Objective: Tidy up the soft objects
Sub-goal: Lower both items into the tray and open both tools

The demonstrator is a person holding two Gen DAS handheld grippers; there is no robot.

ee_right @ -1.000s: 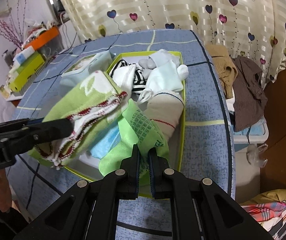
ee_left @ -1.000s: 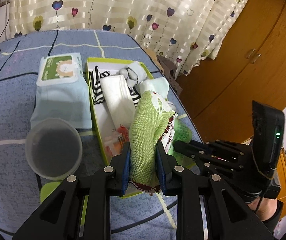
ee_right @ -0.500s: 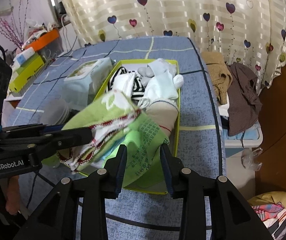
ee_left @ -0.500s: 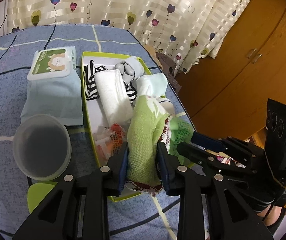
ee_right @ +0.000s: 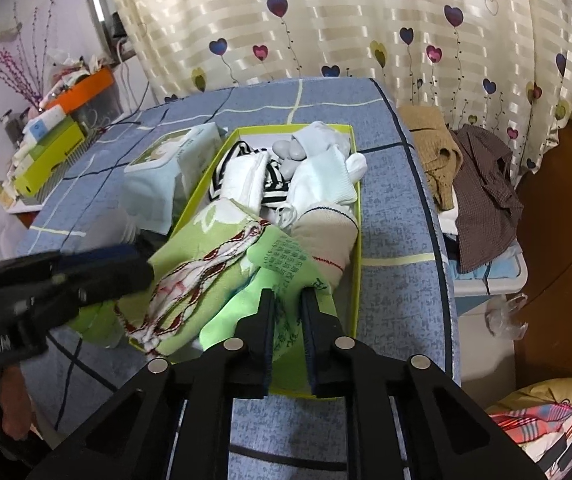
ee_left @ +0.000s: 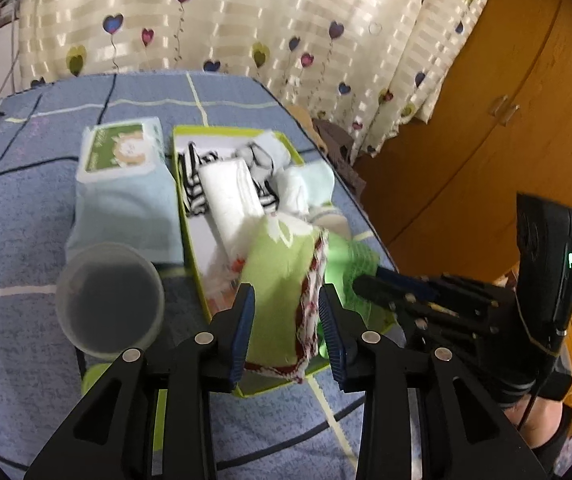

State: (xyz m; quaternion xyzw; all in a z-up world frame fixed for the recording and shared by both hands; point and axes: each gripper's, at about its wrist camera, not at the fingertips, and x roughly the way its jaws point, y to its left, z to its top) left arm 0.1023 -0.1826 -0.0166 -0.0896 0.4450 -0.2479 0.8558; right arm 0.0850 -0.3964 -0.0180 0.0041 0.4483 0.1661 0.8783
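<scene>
A yellow-green box (ee_left: 222,133) (ee_right: 355,264) on the blue bed holds white, striped and pale blue socks. A light green sock with a red-and-white cuff (ee_left: 282,280) (ee_right: 206,256) lies at the box's near end between the jaws of my left gripper (ee_left: 286,300), which stand apart around it. My right gripper (ee_right: 287,300) is shut on a bright green printed cloth (ee_right: 286,264) at the near end of the box; it shows in the left wrist view (ee_left: 349,264) too.
A pack of wet wipes (ee_left: 122,184) (ee_right: 162,172) lies left of the box. A clear plastic cup (ee_left: 110,300) stands in front of it. Clothes (ee_right: 481,184) hang off the bed's right edge. A wooden wardrobe (ee_left: 485,100) stands to the right.
My left gripper's jaws have opened off the light green sock. My right gripper opened half a second ago and has shut again on the bright green cloth.
</scene>
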